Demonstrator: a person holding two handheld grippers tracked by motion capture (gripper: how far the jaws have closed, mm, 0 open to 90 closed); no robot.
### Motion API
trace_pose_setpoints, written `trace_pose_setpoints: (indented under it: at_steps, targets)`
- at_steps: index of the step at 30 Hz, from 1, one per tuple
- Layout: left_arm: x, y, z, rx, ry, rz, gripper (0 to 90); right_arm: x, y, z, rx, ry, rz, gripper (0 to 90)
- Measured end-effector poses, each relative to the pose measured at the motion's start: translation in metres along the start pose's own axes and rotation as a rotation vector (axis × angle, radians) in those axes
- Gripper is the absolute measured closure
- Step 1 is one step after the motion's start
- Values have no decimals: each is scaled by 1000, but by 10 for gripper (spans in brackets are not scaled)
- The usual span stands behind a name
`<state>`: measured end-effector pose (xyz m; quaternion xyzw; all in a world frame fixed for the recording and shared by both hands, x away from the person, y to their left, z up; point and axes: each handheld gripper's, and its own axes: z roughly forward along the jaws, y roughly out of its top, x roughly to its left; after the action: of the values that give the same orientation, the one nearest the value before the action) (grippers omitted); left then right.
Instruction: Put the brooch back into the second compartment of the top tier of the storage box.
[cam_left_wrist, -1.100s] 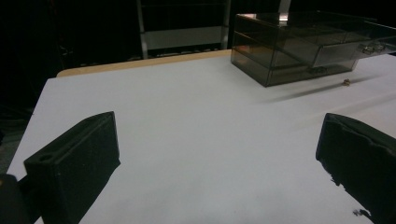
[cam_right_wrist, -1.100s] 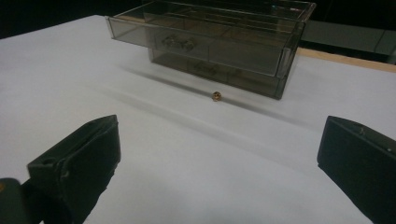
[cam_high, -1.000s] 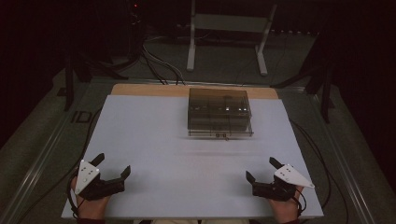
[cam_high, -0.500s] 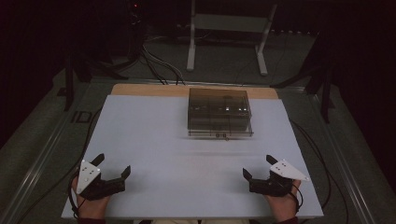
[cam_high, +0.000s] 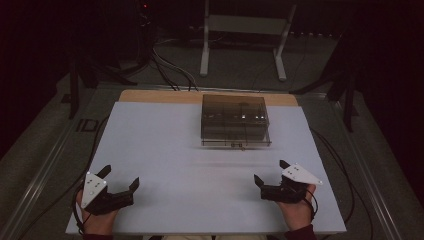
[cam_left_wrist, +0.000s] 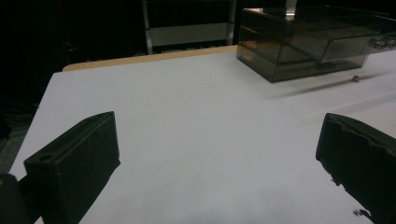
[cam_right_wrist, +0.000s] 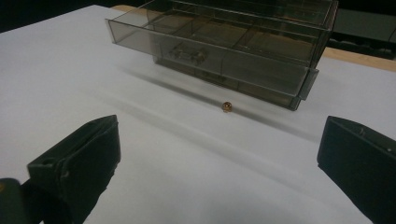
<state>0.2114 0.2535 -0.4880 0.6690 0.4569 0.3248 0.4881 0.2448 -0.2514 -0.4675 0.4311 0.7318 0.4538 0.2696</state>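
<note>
I see a white table (cam_high: 200, 165) with a wooden strip at its far edge, in a dark room with a metal stand (cam_high: 243, 35) and cables beyond. The smoky drawer box (cam_high: 234, 120) sits far centre – a small brass bead (cam_right_wrist: 227, 107), perhaps, lies just before it. My left gripper (cam_high: 122, 190) and right gripper (cam_high: 270, 179) rest near me, jaws wide, empty

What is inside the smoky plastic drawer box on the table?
The drawer box shows divided compartments through its tinted walls, and small pale bits glint inside in the high view. The tint hides what they are. A small brass bead lies outside, in front.
</note>
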Motion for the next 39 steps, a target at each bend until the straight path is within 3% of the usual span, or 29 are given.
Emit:
trace_pose_setpoints:
  at_steps: [18,39]
  targets:
    - [-1,-1,1,10,-1,3,5,7,10,33,25,5,-5,1]
    - [-2,-1,1,15,-4,6,5,14,11,74,97,-26,68,2]
